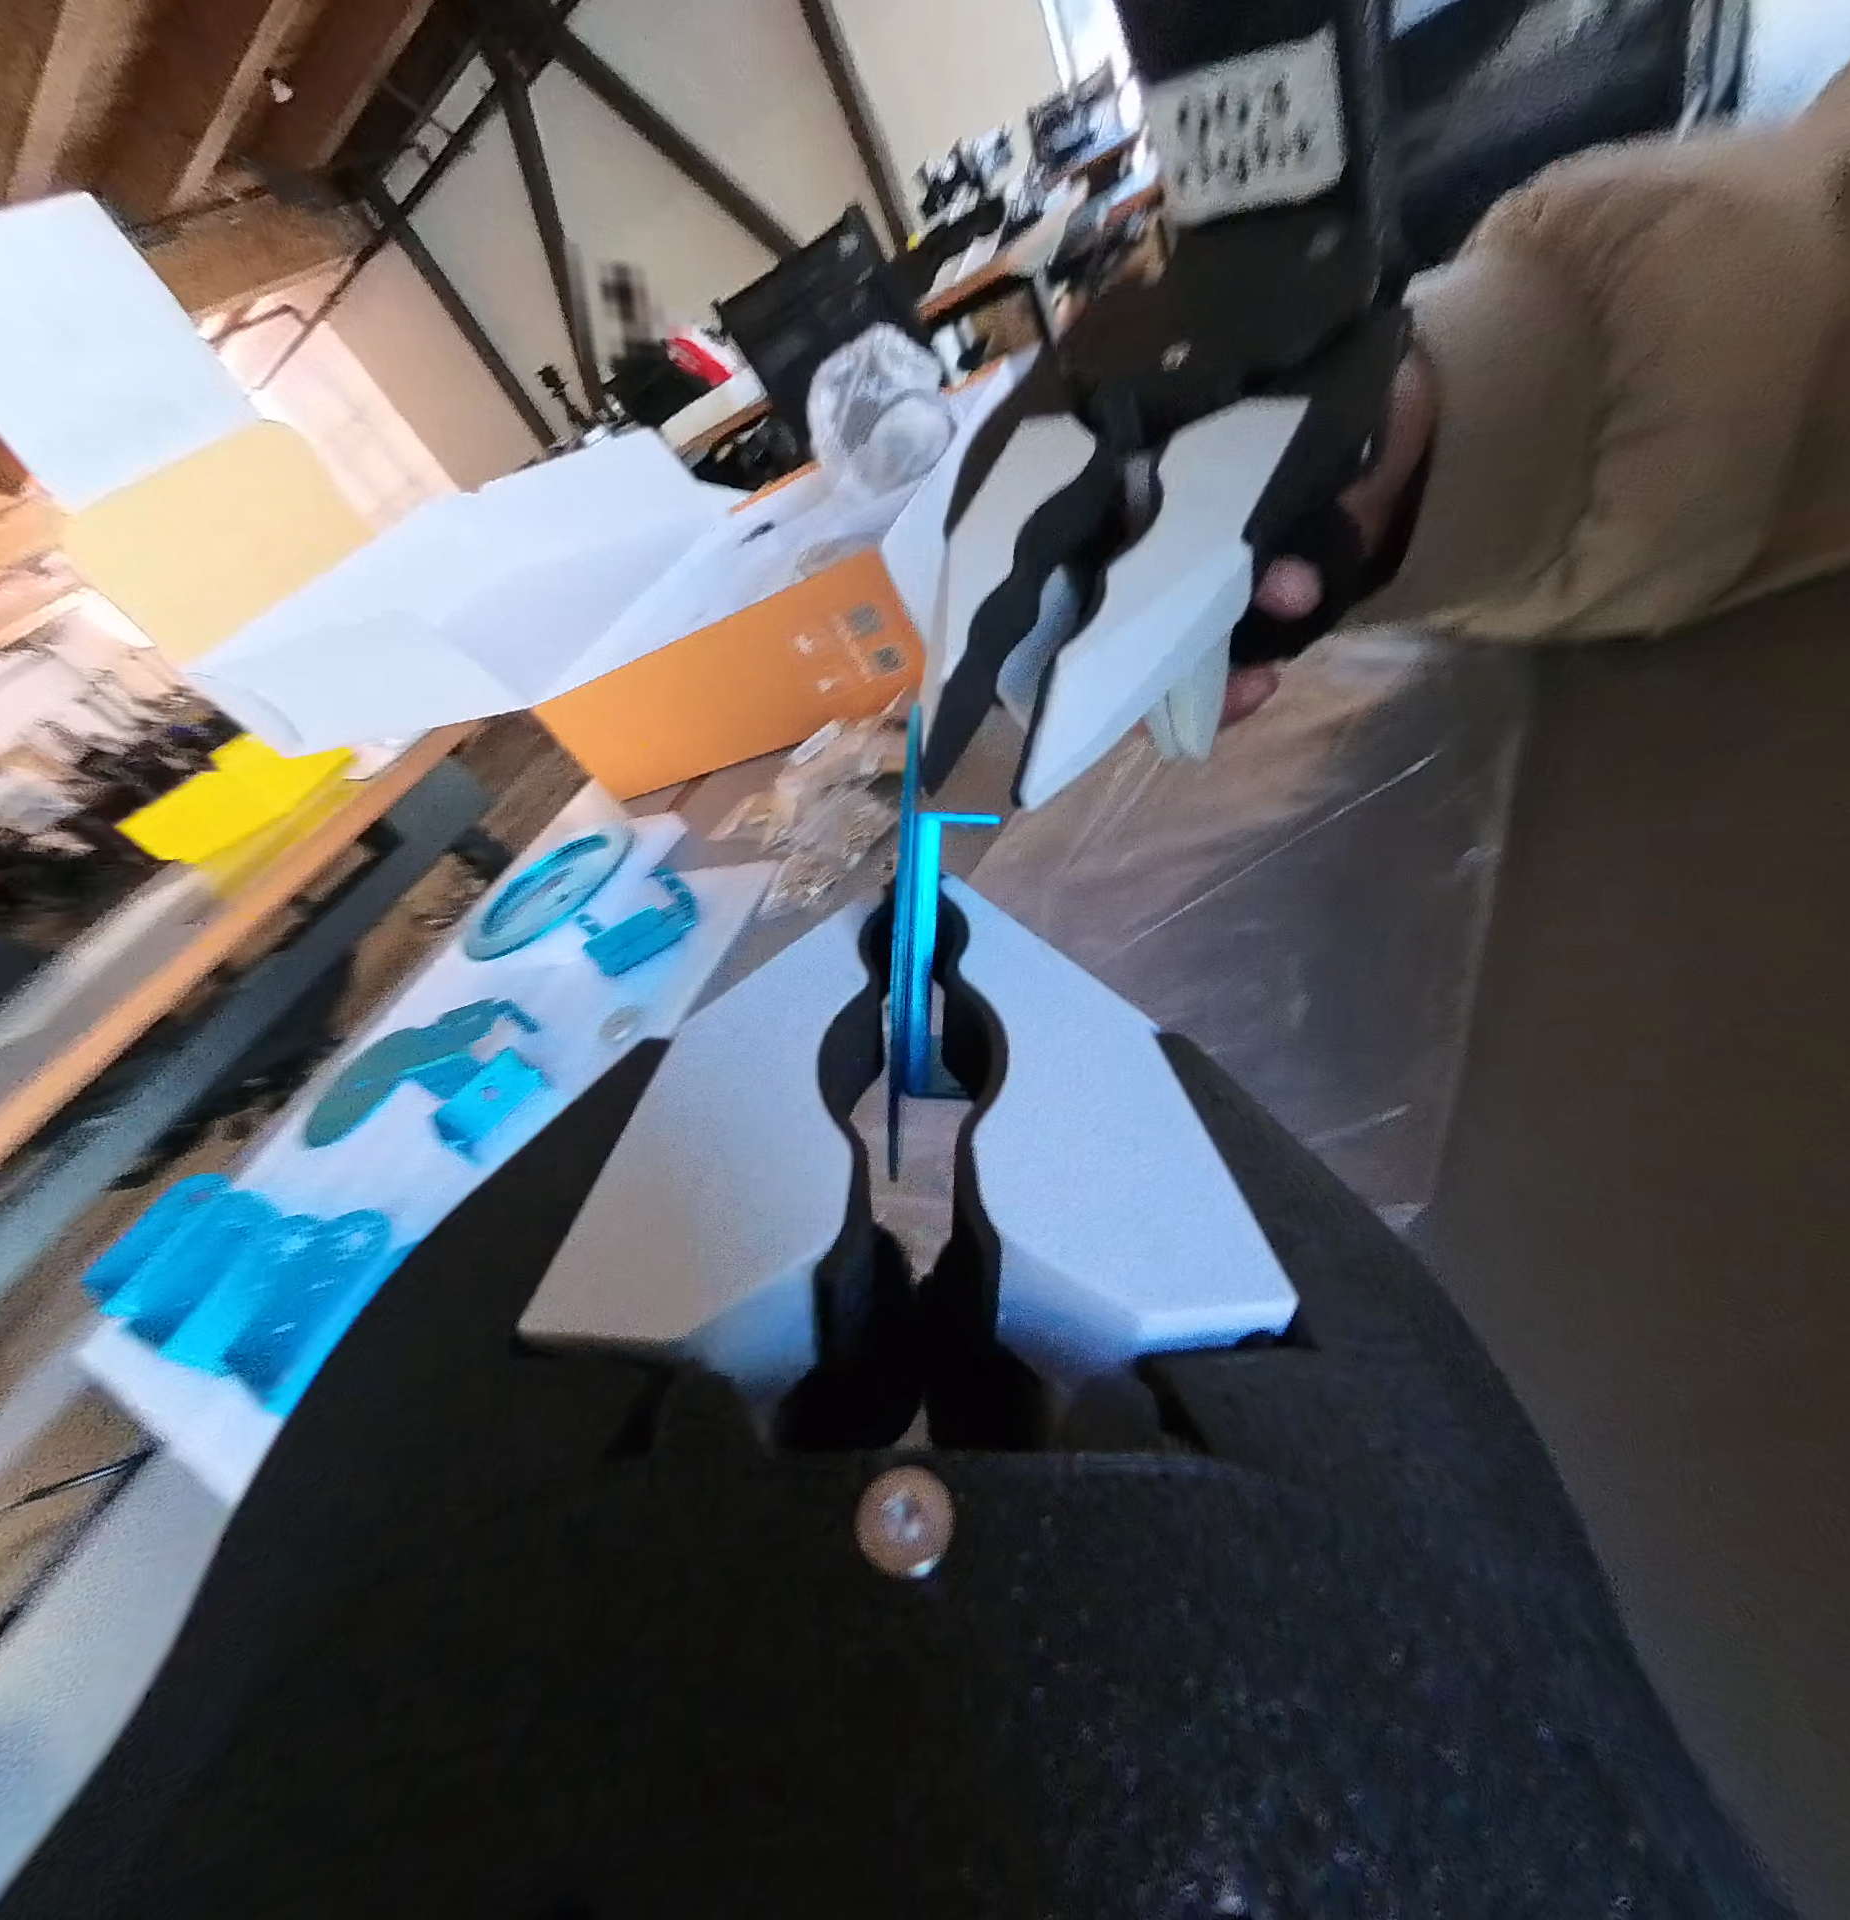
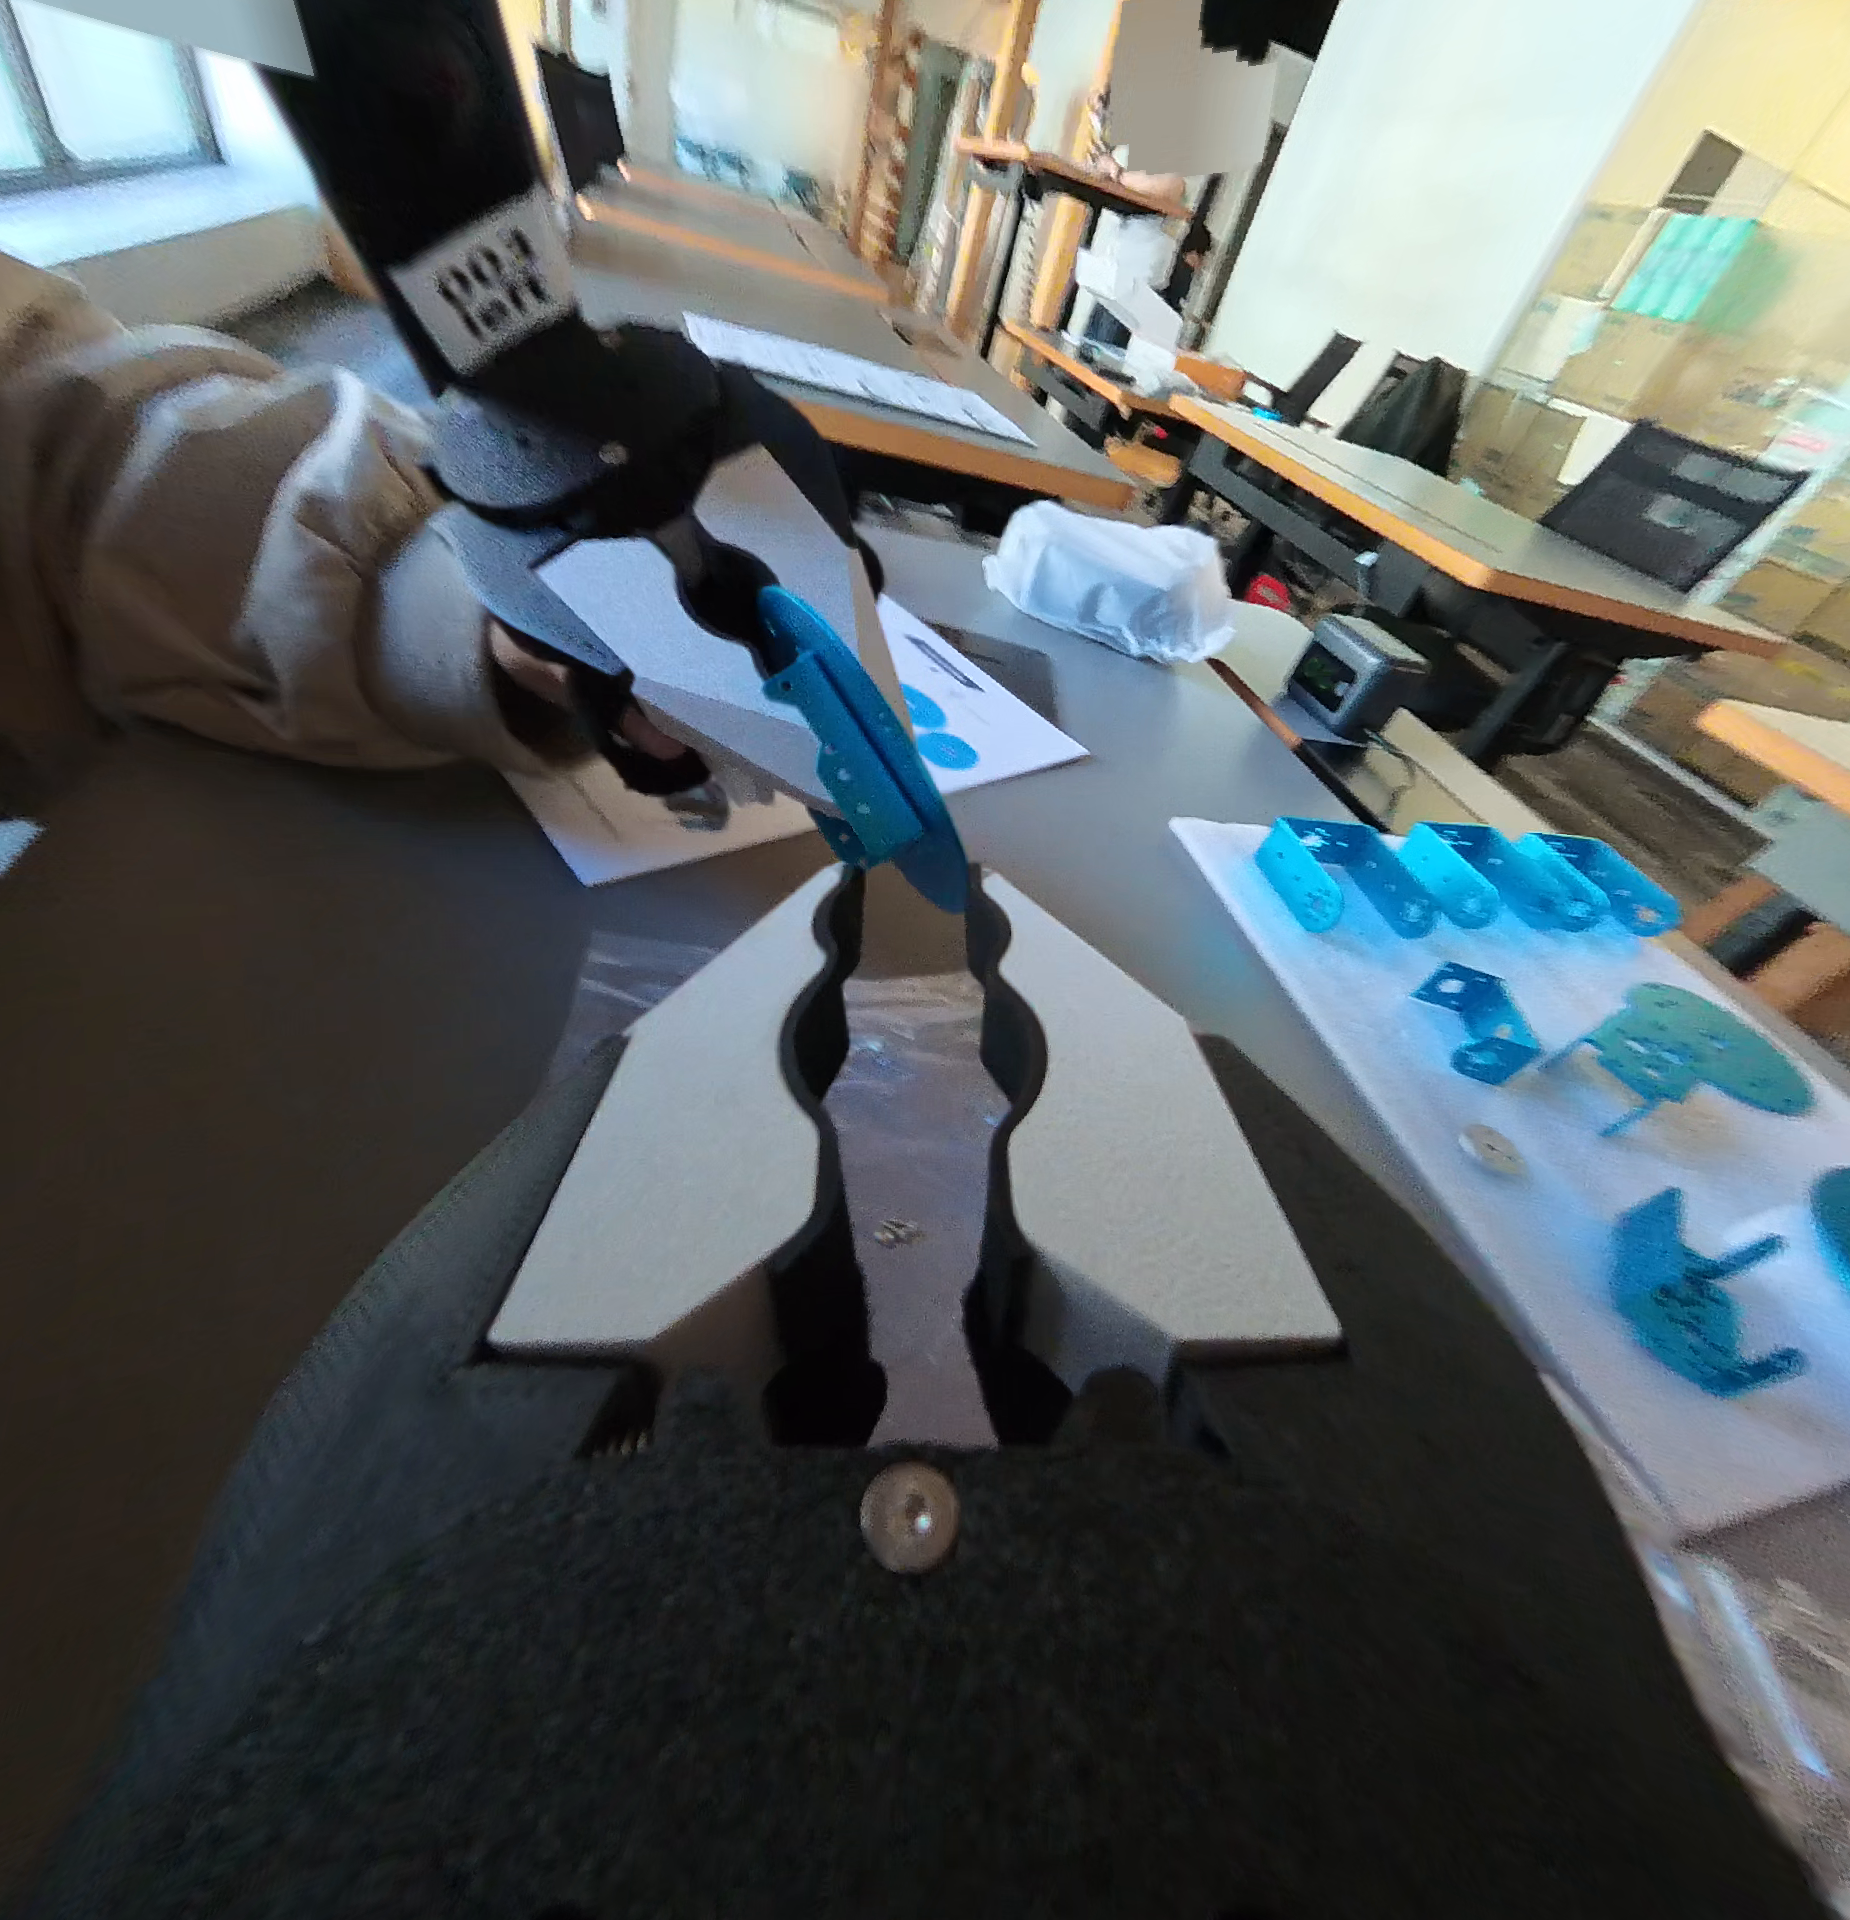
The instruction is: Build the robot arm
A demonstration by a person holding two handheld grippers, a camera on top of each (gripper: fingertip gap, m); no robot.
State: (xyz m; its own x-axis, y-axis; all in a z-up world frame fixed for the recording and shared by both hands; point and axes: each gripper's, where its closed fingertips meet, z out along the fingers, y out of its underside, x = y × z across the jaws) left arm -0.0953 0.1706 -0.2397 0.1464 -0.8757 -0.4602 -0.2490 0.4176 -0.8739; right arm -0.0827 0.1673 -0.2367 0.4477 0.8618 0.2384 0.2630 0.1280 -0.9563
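My left gripper (image 1: 910,909) is shut on a thin blue metal plate (image 1: 908,997), seen edge-on, with a small blue angle bracket (image 1: 965,821) standing against it. In the right wrist view the left gripper (image 2: 879,769) holds this plate (image 2: 936,847) and bracket (image 2: 848,748) up over the table. My right gripper (image 2: 913,883) is open and empty, its tips just short of the plate's lower end. In the left wrist view it (image 1: 978,784) hangs just above the plate, held by a hand in a beige sleeve (image 1: 1627,416).
A white foam board (image 2: 1368,1091) at the side carries several blue brackets (image 2: 1420,883), round plates and a washer (image 2: 1490,1151). A clear plastic sheet (image 1: 1264,883), a printed paper (image 2: 1004,748), an orange box (image 1: 713,707) and a white wrapped bundle (image 2: 1108,582) lie on the grey table. Left and right tips are no more than a few centimetres apart.
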